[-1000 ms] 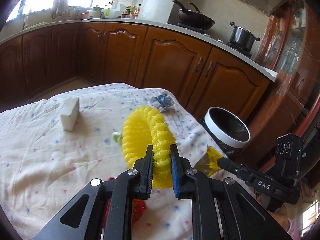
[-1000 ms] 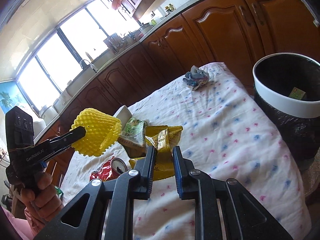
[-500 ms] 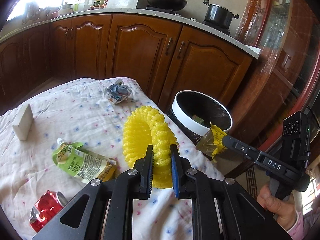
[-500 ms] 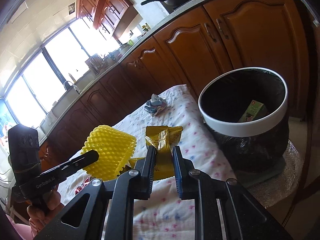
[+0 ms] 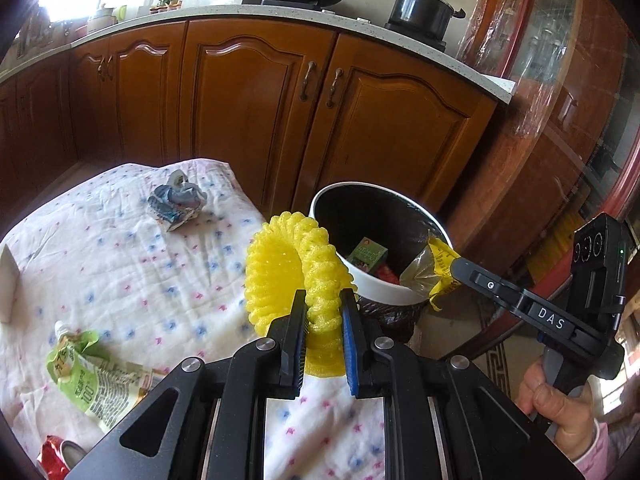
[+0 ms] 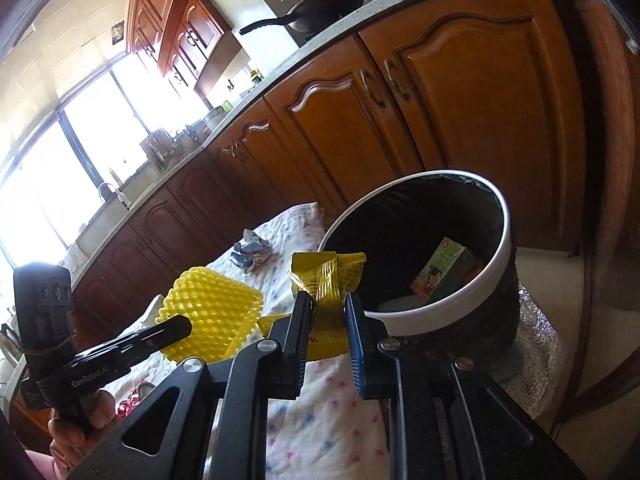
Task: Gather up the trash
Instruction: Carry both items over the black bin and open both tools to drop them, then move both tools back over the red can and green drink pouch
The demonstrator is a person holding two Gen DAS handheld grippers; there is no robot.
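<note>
My left gripper is shut on a yellow foam fruit net, held above the table's right edge beside the bin. My right gripper is shut on a yellow snack wrapper, held just in front of the bin's rim. The bin is white-rimmed with a black liner and holds a green carton. From the left wrist view, the right gripper holds the wrapper over the bin's rim. In the right wrist view, the left gripper carries the net.
On the flowered tablecloth lie a crumpled blue-white wrapper, a green drink pouch, a crushed red can and a white block. Wooden cabinets stand behind; a person's hand grips the right tool.
Both grippers have swung to the right toward the bin, each keeping its grip. The bin has grown larger and nearer in both views, and the wrapper now hangs at its rim.
</note>
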